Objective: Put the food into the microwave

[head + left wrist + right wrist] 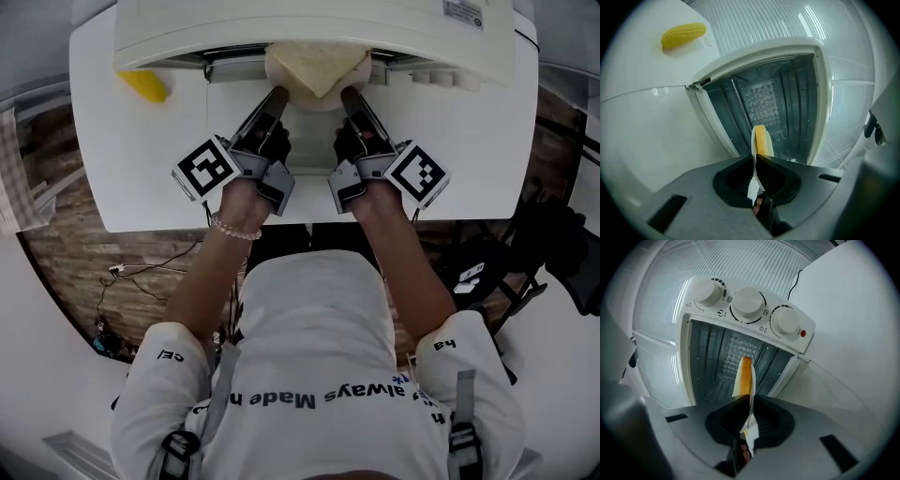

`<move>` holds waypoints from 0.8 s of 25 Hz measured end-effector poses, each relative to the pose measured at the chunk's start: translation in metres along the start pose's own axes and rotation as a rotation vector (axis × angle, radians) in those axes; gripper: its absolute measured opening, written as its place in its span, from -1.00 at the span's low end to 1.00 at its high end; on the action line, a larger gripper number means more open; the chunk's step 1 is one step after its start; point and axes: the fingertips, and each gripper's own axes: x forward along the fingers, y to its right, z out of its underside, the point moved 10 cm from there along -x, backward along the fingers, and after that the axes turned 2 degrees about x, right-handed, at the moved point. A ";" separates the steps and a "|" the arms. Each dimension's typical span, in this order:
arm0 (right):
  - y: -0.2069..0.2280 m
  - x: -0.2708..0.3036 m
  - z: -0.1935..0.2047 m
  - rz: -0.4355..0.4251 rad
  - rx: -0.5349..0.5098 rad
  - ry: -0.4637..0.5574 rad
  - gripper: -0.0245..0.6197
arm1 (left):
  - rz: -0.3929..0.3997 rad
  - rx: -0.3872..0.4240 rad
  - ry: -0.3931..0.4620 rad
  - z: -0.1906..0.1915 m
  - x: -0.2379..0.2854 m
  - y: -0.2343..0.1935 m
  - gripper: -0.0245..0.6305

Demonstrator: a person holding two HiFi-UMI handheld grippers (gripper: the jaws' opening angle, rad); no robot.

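A white plate [302, 91] carrying a pale yellow slab of food [319, 62] is held at the mouth of the white microwave [309, 28]. My left gripper [278, 95] is shut on the plate's left rim and my right gripper [348, 95] is shut on its right rim. In the left gripper view, the plate [753, 154] shows edge-on in the left gripper [755, 162], with the food [761, 141] before the open oven cavity [773, 103]. The right gripper view has the right gripper [749, 402] clamped on the plate [751, 380], and the food [744, 373] faces the cavity [726, 357].
A yellow corn cob [142, 84] [683, 35] lies on the white table [141, 159] left of the microwave. Three white knobs [747, 303] and a red light [802, 333] sit along the oven's control panel. Floor cables lie below the table's front edge.
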 end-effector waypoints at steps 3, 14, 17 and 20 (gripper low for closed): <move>0.003 0.008 -0.004 0.011 0.001 0.000 -0.84 | 0.004 -0.012 0.008 -0.005 0.008 -0.001 -0.87; 0.005 0.043 -0.013 -0.038 0.046 0.014 -0.68 | 0.046 -0.065 0.057 -0.032 0.035 -0.007 -0.87; 0.005 0.041 -0.012 -0.044 0.052 -0.004 -0.68 | 0.047 -0.068 0.067 -0.036 0.041 -0.006 -0.87; 0.004 0.039 -0.012 -0.075 0.056 -0.026 -0.68 | 0.043 -0.067 0.072 -0.038 0.049 -0.005 -0.87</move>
